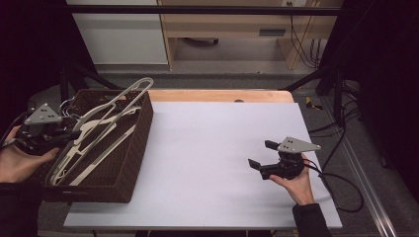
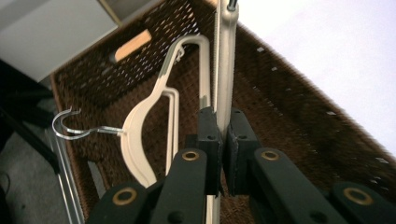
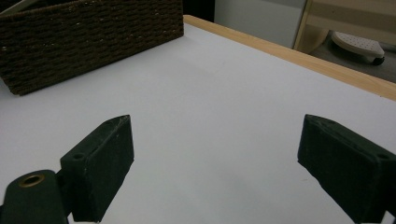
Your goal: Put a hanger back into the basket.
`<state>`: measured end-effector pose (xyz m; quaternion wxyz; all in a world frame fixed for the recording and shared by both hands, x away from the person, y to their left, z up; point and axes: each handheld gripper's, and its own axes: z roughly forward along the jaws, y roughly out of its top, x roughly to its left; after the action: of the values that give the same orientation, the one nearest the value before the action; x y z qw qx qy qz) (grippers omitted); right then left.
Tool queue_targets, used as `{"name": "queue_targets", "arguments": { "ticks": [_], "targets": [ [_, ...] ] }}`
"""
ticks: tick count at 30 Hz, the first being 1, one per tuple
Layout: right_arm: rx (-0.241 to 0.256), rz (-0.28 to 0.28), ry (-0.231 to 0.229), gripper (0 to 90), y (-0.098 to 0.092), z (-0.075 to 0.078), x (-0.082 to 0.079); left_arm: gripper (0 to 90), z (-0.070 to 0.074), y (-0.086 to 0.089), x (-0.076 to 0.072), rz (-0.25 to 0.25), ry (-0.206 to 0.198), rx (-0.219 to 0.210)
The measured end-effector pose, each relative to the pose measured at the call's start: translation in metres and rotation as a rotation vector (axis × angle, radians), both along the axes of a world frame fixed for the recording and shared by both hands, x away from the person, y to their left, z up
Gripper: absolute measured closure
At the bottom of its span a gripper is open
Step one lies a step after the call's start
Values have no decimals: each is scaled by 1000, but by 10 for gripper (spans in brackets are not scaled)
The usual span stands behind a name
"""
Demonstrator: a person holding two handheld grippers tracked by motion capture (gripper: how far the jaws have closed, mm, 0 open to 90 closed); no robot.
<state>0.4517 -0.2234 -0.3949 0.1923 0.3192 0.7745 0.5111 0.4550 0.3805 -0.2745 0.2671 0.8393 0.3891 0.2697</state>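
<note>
— Several hangers point(image 1: 94, 138) lie piled in the brown woven basket point(image 1: 136, 153) at the left edge of the tabletop point(image 1: 207, 148), and the left gripper point(image 1: 62, 138) is clamped on one of them. In the left gripper view its jaws pinch a pale bar of that hanger point(image 2: 225, 70), which runs up past the basket's far wall.

— What's the risk?

— Tangling, I'd judge. Another hanger point(image 2: 140, 140) with a metal hook point(image 2: 70, 128) lies just beside the held one. Lift the held one and the hook may snag, dragging its neighbour or tipping the basket, which overhangs the left edge of the white sheet. The hold is also narrow on a thin bar, so the hanger could swivel or slip.

— And the right gripper point(image 1: 262, 155)?

— Wide open, holding nothing, low over bare white sheet near the right edge.

— The room?

— Dim. A wood strip shows along the tabletop's far edge. Beyond it stand pale cabinets point(image 1: 123, 37) and a wooden shelf unit point(image 1: 232, 24); black cables point(image 1: 341, 187) trail on the floor at the right.
</note>
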Motion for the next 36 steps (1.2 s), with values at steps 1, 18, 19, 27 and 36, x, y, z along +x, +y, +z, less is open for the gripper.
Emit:
{"name": "queue_targets", "arguments": {
  "ticks": [1,18,19,27,36],
  "targets": [
    [0,0,1,110,0,0,0,862,-2,2,2,8,-2,-7],
    [-8,6,11,113,3,-3,2,860,-63,28,45,102,157,-68],
    [-8,6,12,113,3,-3,2,860,-65,29,46,103,157,-91],
    [-10,9,16,113,3,-3,2,828,-82,28,54,173,141,-87],
    [-7,6,13,111,3,-3,3,631,-70,51,30,276,-13,-192]
  ]
}}
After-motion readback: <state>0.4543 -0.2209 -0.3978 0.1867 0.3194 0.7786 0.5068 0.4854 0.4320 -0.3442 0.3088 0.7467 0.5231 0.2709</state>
